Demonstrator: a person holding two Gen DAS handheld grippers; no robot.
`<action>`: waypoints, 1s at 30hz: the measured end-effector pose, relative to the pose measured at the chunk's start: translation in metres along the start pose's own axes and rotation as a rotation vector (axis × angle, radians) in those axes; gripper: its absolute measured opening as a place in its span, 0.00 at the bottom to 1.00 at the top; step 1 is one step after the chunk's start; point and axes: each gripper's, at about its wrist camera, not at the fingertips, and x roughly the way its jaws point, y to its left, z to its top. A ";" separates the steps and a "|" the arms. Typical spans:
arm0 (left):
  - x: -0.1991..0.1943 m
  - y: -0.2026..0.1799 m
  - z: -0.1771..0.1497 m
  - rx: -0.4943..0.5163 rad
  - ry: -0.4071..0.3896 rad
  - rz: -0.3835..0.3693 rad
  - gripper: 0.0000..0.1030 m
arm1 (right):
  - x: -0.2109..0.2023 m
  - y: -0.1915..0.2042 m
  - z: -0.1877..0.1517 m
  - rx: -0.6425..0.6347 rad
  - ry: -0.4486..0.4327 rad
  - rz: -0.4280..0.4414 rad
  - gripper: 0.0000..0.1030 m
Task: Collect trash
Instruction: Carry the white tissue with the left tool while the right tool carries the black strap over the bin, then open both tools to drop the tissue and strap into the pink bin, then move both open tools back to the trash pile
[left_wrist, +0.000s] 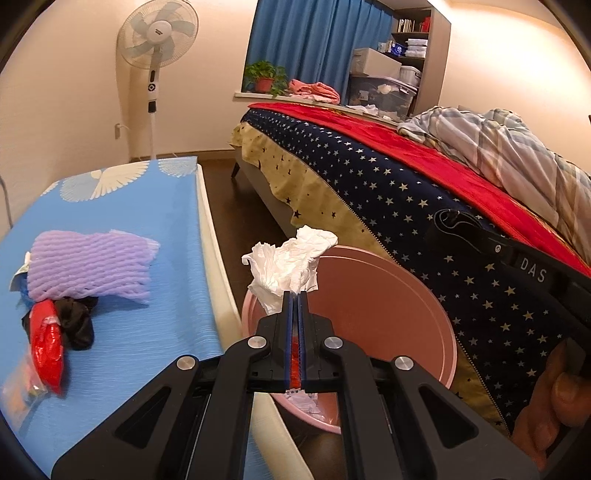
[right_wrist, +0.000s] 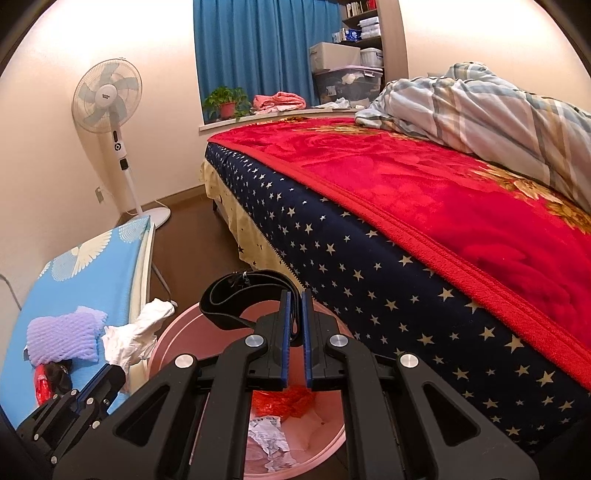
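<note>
My left gripper (left_wrist: 295, 293) is shut on a crumpled white tissue (left_wrist: 288, 260), held over the near rim of the pink bin (left_wrist: 388, 295). In the right wrist view the tissue (right_wrist: 129, 336) and the left gripper (right_wrist: 99, 384) show at lower left. My right gripper (right_wrist: 295, 293) is shut on a black strap (right_wrist: 236, 295), held above the pink bin (right_wrist: 177, 332), which holds red plastic (right_wrist: 284, 400) and crumpled paper (right_wrist: 267, 439). On the blue table (left_wrist: 122, 354) lie a purple foam net (left_wrist: 92, 266), a red wrapper (left_wrist: 46, 343) and a black cloth (left_wrist: 77, 325).
A bed with a red blanket (right_wrist: 424, 206) and star-patterned side (left_wrist: 406, 221) runs along the right. A standing fan (left_wrist: 157, 37) stands by the far wall. A dark floor strip (right_wrist: 192, 236) lies between table and bed. A clear plastic bag (left_wrist: 22, 391) lies at the table's near left.
</note>
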 end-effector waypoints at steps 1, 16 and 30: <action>0.000 -0.001 0.000 0.000 0.001 -0.003 0.02 | 0.001 -0.001 0.000 0.001 0.001 -0.001 0.06; -0.007 0.016 -0.003 -0.053 0.007 -0.030 0.16 | -0.010 -0.005 0.002 0.025 -0.032 0.017 0.42; -0.070 0.097 -0.014 -0.139 -0.053 0.173 0.16 | -0.037 0.052 -0.010 -0.052 -0.054 0.218 0.42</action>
